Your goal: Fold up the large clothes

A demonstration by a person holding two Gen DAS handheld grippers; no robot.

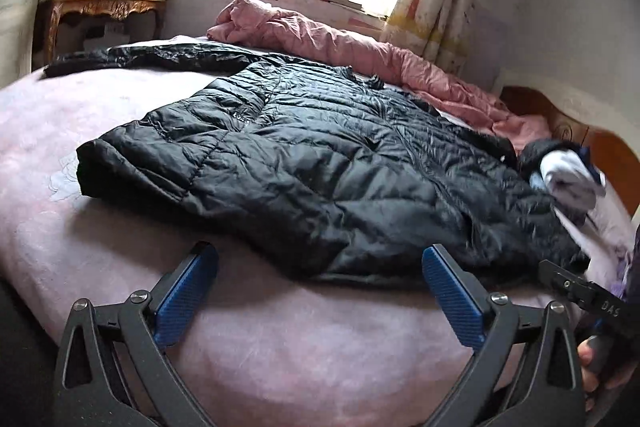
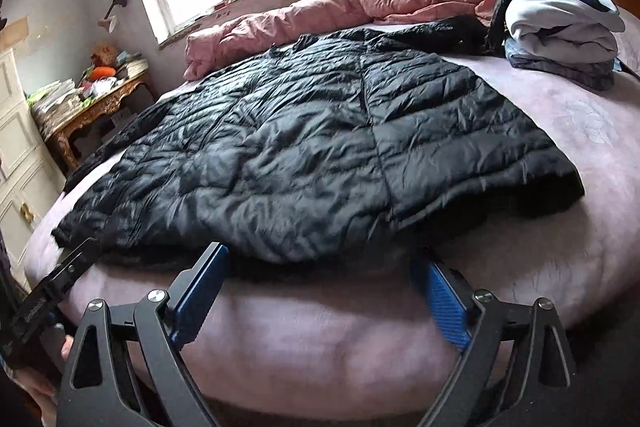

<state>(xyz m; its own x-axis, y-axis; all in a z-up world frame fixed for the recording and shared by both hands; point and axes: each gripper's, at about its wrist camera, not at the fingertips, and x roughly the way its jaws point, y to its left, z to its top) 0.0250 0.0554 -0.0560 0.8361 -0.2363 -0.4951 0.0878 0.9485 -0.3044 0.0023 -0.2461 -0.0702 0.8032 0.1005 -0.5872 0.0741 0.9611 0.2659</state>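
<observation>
Black quilted puffer jacket (image 2: 312,147), shiny, crinkled, lies flat on pink fuzzy bed (image 2: 320,339). Left tool (image 1: 320,259) and right tool (image 2: 320,263) both wide open at near hem, holding nothing.

- Bed (image 2: 560,155) under a pale pink cover.
- Black quilted jacket (image 2: 320,147) spreads flat across it.
- Pink duvet (image 2: 320,7) bunches along the far edge.
- Folded clothes (image 2: 560,31) stack near the headboard.

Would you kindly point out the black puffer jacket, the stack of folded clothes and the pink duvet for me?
black puffer jacket (image 2: 320,147): right wrist view, middle of the quilted back.
stack of folded clothes (image 2: 560,31): right wrist view, white garment on top.
pink duvet (image 1: 340,43): left wrist view, crumpled middle.
</observation>
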